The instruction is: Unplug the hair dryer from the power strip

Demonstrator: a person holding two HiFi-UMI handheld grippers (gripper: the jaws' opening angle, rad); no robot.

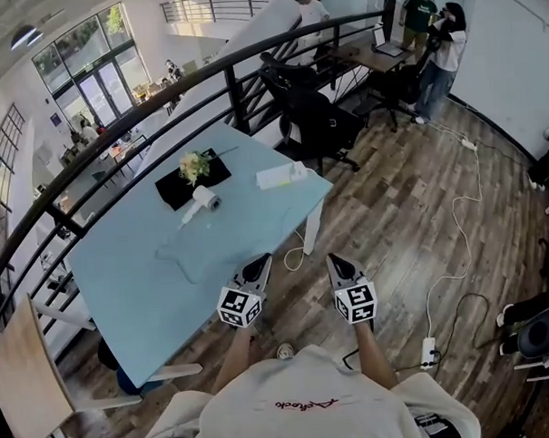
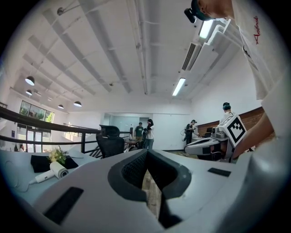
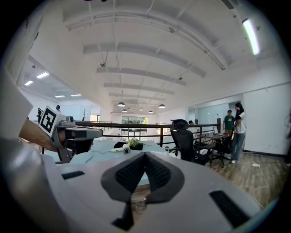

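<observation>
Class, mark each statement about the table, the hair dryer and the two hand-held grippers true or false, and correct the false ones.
1. The hair dryer lies on the blue table. True.
2. The left hand-held gripper holds the hair dryer. False: it is shut on nothing, well short of it.
3. The flowers sit on a black mat. True.
4. The right hand-held gripper is wide open. False: its jaws are together, empty.
</observation>
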